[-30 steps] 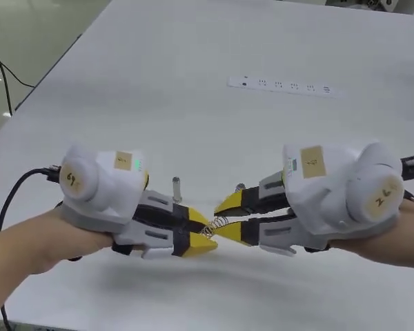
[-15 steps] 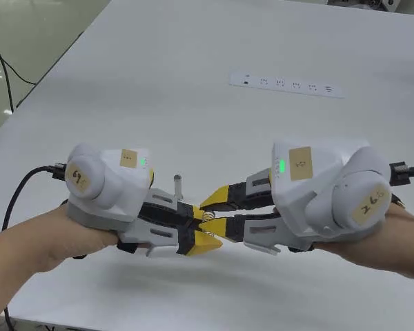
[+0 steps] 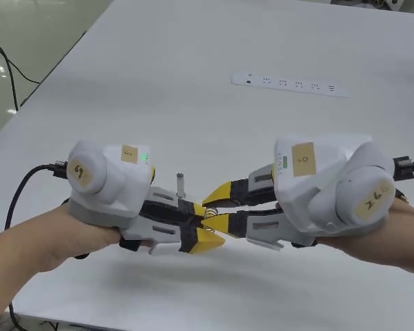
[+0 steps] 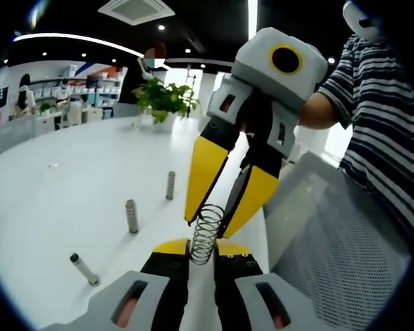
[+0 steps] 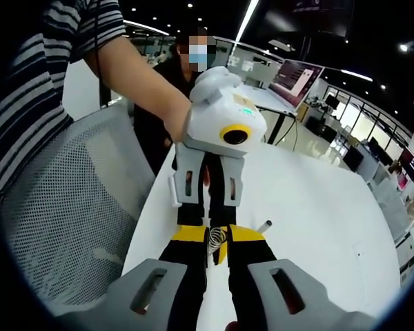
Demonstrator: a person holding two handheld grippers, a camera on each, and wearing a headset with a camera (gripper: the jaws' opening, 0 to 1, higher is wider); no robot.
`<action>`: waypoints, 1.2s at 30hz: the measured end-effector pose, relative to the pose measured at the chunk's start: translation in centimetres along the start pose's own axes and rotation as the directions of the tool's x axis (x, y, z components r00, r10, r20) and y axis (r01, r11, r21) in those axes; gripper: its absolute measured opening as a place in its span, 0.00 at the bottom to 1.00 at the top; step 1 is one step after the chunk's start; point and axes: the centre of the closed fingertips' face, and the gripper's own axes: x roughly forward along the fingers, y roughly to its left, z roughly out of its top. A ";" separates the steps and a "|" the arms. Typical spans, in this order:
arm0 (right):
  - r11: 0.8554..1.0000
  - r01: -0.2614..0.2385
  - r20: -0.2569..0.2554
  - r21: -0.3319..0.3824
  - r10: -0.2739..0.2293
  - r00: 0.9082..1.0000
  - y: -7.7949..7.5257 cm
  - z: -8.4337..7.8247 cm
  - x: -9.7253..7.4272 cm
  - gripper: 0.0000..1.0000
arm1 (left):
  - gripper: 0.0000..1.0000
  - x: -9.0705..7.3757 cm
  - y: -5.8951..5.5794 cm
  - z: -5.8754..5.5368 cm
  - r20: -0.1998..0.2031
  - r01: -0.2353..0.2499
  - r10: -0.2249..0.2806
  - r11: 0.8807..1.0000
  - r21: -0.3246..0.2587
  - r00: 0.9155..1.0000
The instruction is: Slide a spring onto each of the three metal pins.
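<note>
The spring (image 4: 206,233) hangs just above the table (image 4: 48,186), near its front edge. Its lower end is pinched between the pressed-together jaws of the left gripper (image 4: 201,249), and its axis runs toward the right gripper (image 5: 217,236), which meets it nose to nose. The right jaws are spread in a V that straddles the spring's free end; whether their tips touch the coils I cannot tell. This reads as a handover or regrip: held by one end, the spring offers its other end for a fresh grasp, likely so that an open end can then be aimed down over a pin. Three pins stand in a row on the table, off to the side of the spring. The near pin (image 4: 85,269) looks thin and bare, while the mid pin (image 4: 131,216) and far pin (image 4: 170,185) look thicker and ribbed, perhaps already sprung, though they are too small to be sure.
</note>
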 end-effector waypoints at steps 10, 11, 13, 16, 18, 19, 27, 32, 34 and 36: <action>1.000 0.015 -0.005 -0.017 -0.015 1.000 -0.5 0.1 -0.1 0.07 | 0.14 -0.3 0.4 -0.3 -0.003 -0.033 0.033 0.999 -0.014 0.999; 1.000 0.016 -0.005 -0.017 -0.016 1.000 -0.6 0.1 -0.2 0.07 | 0.15 -0.4 0.5 -0.4 -0.002 -0.039 0.039 0.999 -0.017 0.999; 1.000 0.019 -0.006 -0.015 -0.019 1.000 -0.7 0.0 -0.2 0.07 | 0.18 -0.5 0.7 -0.4 0.000 -0.050 0.050 0.999 -0.018 0.999; 1.000 0.024 -0.008 -0.013 -0.024 1.000 -0.8 -0.1 -0.3 0.07 | 0.19 -0.8 0.9 -0.5 0.007 -0.059 0.059 0.998 -0.023 0.998; 1.000 0.025 -0.009 -0.012 -0.025 1.000 -0.8 -0.2 -0.3 0.07 | 0.21 -1.0 1.1 -0.4 0.013 -0.068 0.069 0.997 -0.032 0.998; 1.000 0.026 -0.009 -0.014 -0.026 1.000 -0.8 -0.2 -0.3 0.07 | 0.21 -1.2 1.2 -0.4 0.019 -0.074 0.075 0.997 -0.035 0.997; 0.999 0.034 -0.011 -0.010 -0.034 0.999 -1.0 -0.4 -0.3 0.07 | 0.25 -1.7 1.3 -0.4 0.033 -0.095 0.097 0.994 -0.048 0.995; 0.999 0.039 -0.011 -0.004 -0.039 0.999 -1.1 -0.4 -0.2 0.07 | 0.27 -2.0 1.4 -0.5 0.037 -0.106 0.108 0.993 -0.056 0.993; 0.999 0.041 -0.014 -0.004 -0.041 0.999 -1.2 -0.6 -0.2 0.07 | 0.29 -2.2 1.4 -0.6 0.036 -0.112 0.114 0.992 -0.059 0.993; 0.999 0.041 -0.017 -0.005 -0.041 0.999 -1.2 -0.6 -0.2 0.07 | 0.30 -2.5 1.5 -0.8 0.036 -0.119 0.121 0.991 -0.062 0.992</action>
